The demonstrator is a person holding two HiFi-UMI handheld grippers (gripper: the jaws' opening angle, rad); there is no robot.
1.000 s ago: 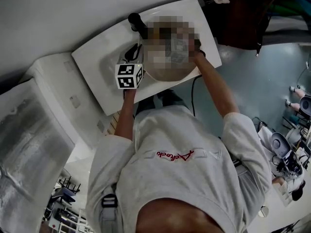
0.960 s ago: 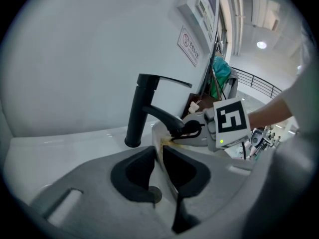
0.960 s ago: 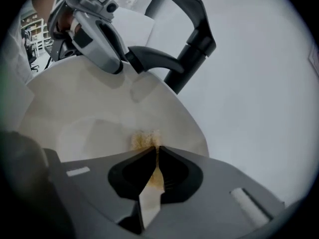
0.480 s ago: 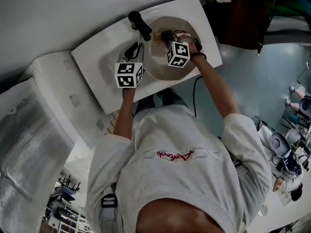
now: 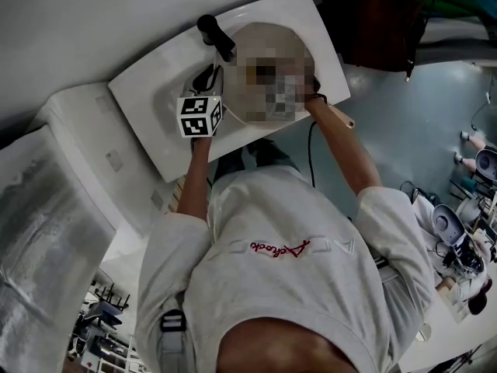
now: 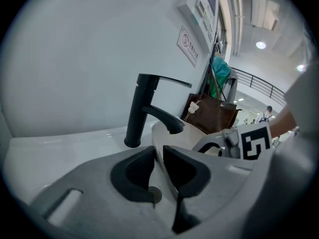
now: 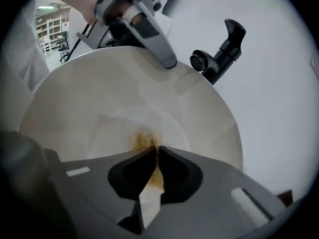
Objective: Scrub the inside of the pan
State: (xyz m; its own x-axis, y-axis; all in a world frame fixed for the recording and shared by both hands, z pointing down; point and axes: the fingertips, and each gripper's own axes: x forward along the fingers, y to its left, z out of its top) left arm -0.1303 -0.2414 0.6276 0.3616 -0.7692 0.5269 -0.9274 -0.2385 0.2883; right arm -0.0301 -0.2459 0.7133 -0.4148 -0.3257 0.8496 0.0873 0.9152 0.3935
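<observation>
**scrubbing step, pan steadied at its rim.** the left gripper (image 6: 158,151) is clamped on the wall of the pan (image 7: 89,103), with the thin rim pinched between its jaws. the pan sits at the white sink (image 5: 144,119), and the black tap (image 6: 142,108) stands just beyond the left jaws. the right gripper (image 7: 155,153) is pitched down into the bowl, its jaws pressed together on a thin pale wipe (image 7: 148,203) that is brown-tinged at the tip; its material cannot be told. a brown stain (image 7: 143,139) lies on the pan's floor just ahead of the right jaw tips. as a judgement, the wipe's tip should be pressed flat on the stain and worked in short strokes, with the jaws themselves kept off the surface. the left grip should hold firm so the pan neither rocks nor slides. a loose pinch would likely let the thin wipe slip out.
</observation>
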